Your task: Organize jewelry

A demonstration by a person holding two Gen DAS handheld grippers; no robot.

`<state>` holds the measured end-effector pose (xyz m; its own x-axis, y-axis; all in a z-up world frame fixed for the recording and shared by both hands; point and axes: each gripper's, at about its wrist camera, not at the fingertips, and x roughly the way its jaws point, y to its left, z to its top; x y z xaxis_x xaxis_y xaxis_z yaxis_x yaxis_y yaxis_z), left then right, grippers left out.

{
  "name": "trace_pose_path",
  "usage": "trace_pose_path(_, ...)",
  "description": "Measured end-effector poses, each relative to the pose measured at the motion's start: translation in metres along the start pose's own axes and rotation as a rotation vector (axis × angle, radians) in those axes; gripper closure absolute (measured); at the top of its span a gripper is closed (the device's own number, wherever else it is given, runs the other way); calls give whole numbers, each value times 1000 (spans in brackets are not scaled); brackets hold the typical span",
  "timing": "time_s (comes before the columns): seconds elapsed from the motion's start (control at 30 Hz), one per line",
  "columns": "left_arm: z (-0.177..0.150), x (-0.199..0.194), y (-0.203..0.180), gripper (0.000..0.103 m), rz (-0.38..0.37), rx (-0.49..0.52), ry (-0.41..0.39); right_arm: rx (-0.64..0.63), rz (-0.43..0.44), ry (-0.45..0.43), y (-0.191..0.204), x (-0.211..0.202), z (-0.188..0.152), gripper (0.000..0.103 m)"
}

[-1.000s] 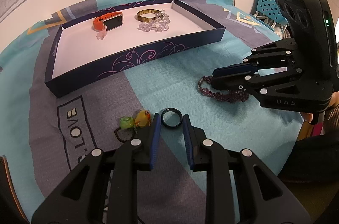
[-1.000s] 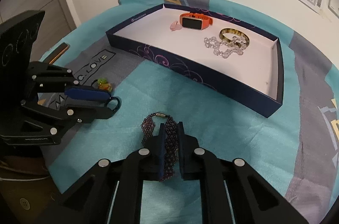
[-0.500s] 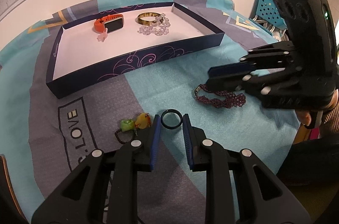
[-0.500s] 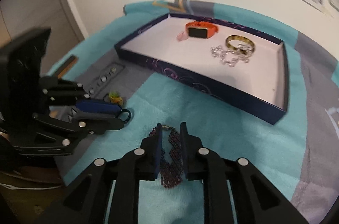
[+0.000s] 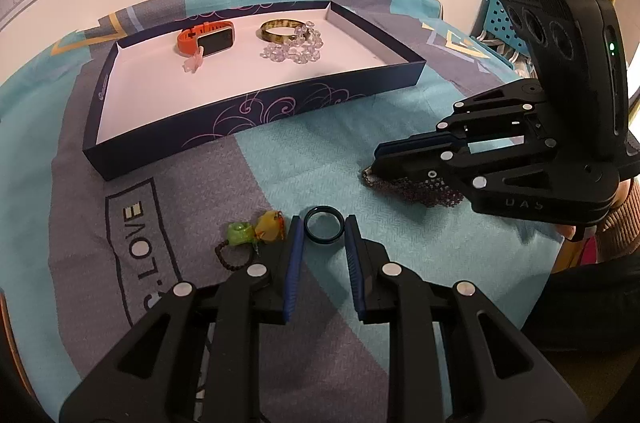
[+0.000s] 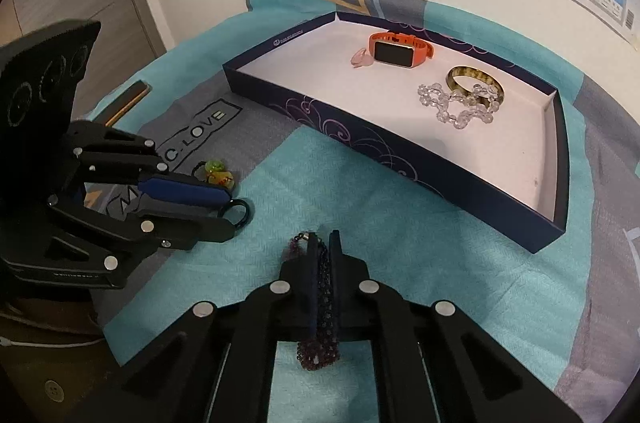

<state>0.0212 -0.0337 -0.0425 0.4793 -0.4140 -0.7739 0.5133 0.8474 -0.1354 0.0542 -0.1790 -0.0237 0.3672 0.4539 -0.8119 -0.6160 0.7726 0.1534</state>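
A dark ring point(image 5: 324, 243) sits on the cloth between the blue pads of my left gripper point(image 5: 323, 225), which is shut on it at the fingertips. The right wrist view shows the ring point(image 6: 245, 219) poking out from the left gripper's point(image 6: 232, 215) tips. My right gripper point(image 6: 323, 243) points down at the cloth, its jaws closing, pads pinching a purple bead bracelet point(image 6: 318, 353) whose ends stick out in front and behind. In the left wrist view the bracelet point(image 5: 416, 191) lies under the right gripper point(image 5: 376, 161).
A dark blue tray point(image 5: 256, 115) at the back holds an orange watch point(image 5: 208, 39), a gold bangle point(image 5: 280, 27), a clear bead bracelet point(image 5: 294, 51) and a small pink piece point(image 5: 194, 61). A green and yellow charm bracelet point(image 5: 252, 229) lies just left of the left gripper.
Half a second ago the right gripper's jaws stood apart over the purple bracelet; now they are pressed together on it. The left gripper and the ring have stayed put.
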Motion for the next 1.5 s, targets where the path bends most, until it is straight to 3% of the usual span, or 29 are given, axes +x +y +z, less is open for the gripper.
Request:
trace_pose_path(0.3, 0, -1, 2, 82, 0, -6, -2, 140, 74, -115, -22, -35, -3, 100)
trace_pose_path(0.6, 2, -4, 0, 82, 5, -2, -14, 154, 78, -209, -23, -64, 7, 100)
trace_pose_path(1.5, 49, -34, 7, 82, 77, 25, -151, 178, 36, -309, -47, -77, 43, 100)
